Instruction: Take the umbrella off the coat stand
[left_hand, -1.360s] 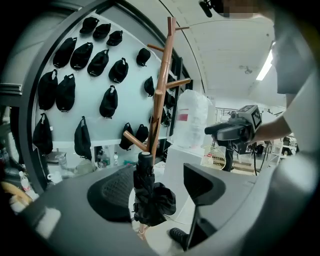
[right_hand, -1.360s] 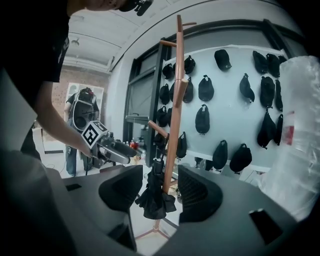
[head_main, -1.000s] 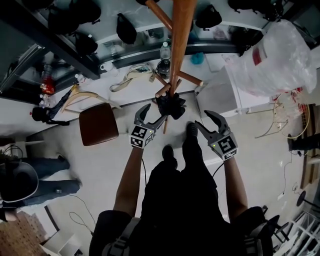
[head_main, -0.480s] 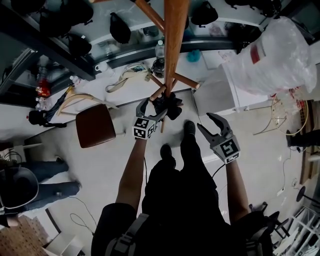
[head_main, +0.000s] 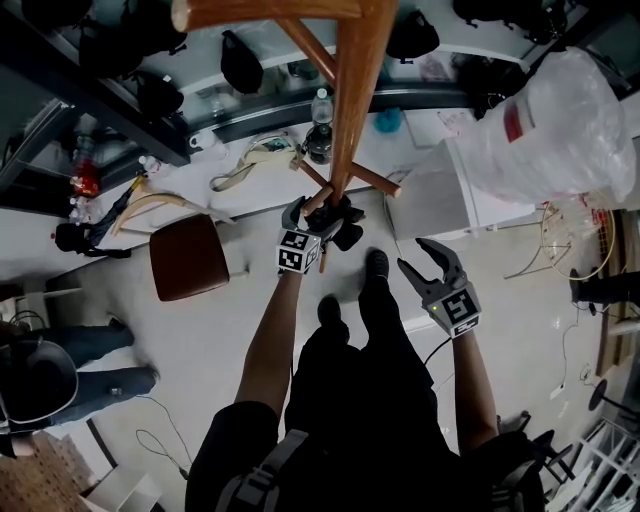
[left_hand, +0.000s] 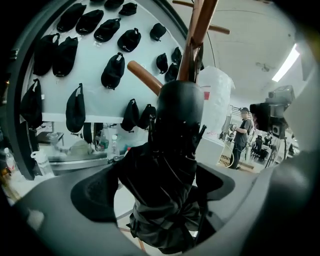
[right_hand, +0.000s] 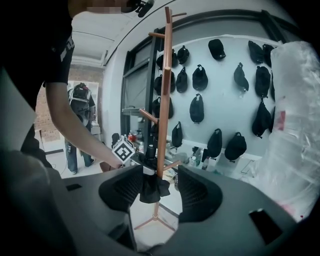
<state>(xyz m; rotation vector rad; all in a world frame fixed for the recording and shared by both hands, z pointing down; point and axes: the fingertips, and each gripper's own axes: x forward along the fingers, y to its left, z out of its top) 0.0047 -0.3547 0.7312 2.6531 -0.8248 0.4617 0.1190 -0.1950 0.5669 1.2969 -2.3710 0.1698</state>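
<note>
A folded black umbrella (head_main: 343, 222) hangs low on the wooden coat stand (head_main: 355, 90), by its lower pegs. My left gripper (head_main: 312, 212) has reached it and its jaws are opening. In the left gripper view the umbrella (left_hand: 170, 165) fills the gap of the left gripper (left_hand: 157, 189), its rounded handle end up against the stand's pole (left_hand: 197, 35); the pads do not press on it. My right gripper (head_main: 412, 255) hangs open and holds nothing, back and to the right. The right gripper view looks between the wide jaws of the right gripper (right_hand: 159, 192) at the umbrella (right_hand: 149, 187) and pole (right_hand: 162, 100).
A brown stool (head_main: 188, 255) stands left of the stand. A white cabinet (head_main: 440, 195) and a big plastic-wrapped bundle (head_main: 560, 110) are at the right. Several black caps (left_hand: 112, 70) hang on the wall behind. People stand at the left (head_main: 80, 360) and far off (left_hand: 243, 135).
My left gripper has moved forward and down to the umbrella, and its jaws have spread around it. The right gripper has hardly shifted.
</note>
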